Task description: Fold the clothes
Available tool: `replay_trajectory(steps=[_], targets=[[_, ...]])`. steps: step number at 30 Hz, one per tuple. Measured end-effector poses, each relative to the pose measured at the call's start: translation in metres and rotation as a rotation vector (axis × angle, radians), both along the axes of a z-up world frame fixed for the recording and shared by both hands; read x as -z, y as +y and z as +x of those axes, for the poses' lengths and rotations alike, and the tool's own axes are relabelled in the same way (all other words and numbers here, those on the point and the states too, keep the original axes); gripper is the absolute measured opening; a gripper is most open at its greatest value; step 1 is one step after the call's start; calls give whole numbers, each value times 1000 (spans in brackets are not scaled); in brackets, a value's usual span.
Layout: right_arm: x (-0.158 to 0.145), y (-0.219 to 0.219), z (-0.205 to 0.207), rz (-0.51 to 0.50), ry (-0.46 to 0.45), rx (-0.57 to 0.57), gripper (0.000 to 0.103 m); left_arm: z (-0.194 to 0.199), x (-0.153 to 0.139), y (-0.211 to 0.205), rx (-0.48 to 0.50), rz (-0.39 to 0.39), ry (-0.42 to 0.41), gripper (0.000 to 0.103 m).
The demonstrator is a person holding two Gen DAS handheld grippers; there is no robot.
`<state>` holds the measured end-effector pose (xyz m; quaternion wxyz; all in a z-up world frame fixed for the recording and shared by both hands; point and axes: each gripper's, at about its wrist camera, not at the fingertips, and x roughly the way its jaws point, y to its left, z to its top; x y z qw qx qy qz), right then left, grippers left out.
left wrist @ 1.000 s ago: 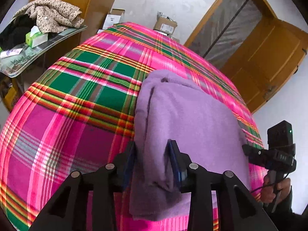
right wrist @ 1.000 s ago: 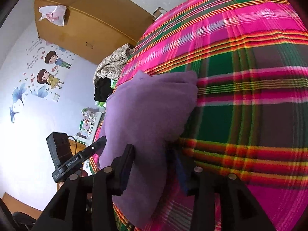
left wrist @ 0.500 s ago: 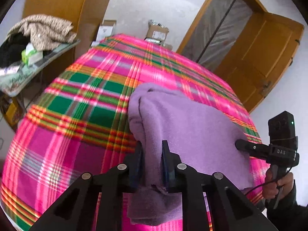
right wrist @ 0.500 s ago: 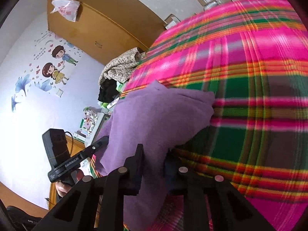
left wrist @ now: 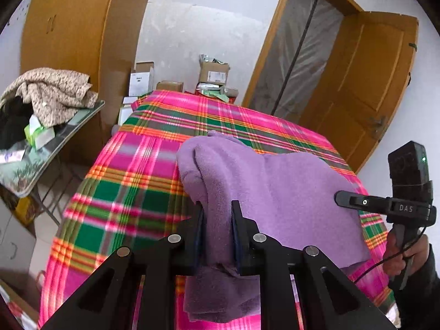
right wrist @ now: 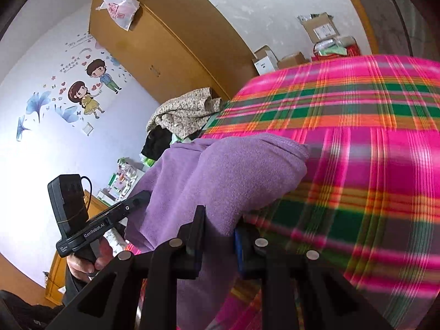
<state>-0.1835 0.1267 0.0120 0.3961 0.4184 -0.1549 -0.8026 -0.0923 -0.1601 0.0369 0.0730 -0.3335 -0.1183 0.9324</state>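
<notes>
**Both grippers pinching the purple fleece, near edge lifted off the bed**

You have one purple fleece garment [left wrist: 288,192] on the plaid bedspread [left wrist: 132,192], its far part resting on the bed and its near edge raised. Your left gripper [left wrist: 217,228] is pressed together on a bunched ridge of fleece near the garment's left side; your right gripper [right wrist: 217,231] is likewise clamped on a thick gather at the right side. A loose flap hangs below the left jaws.

What could go wrong, as I judge it: each pinch holds several layers, so an inner layer may slip free as you carry the edge over, leaving a crooked fold. The hanging flap could tuck underneath and make a lump. If you pull the two grippers unevenly, the far part may drag across the bedspread and skew.

Count: one garment in hand, two grippers, one bed. A side table [left wrist: 68,126] at far left carries one heap of other clothes [left wrist: 52,90], and a few cardboard boxes [left wrist: 213,73] stand beyond the bed.
</notes>
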Motion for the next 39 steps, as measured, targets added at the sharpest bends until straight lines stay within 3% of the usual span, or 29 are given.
replay_trajectory(steps=[15,23,27,32,39], targets=[[10,-30,-102,55,25,-20,19,-100,12,-17,3,-50,-3,18],[48,-34,-140,77,-46,6,20,-137,44,-26,-15,-44,-71,19],[67,-25,-144,67,-82,16,28,-140,66,-31,-25,-37,-121,22],[64,-17,-138,96,-68,35,35,-135,63,-29,-44,-56,-127,25],[39,-8,-104,158,63,86,35,-109,48,-25,-86,-95,-95,25]])
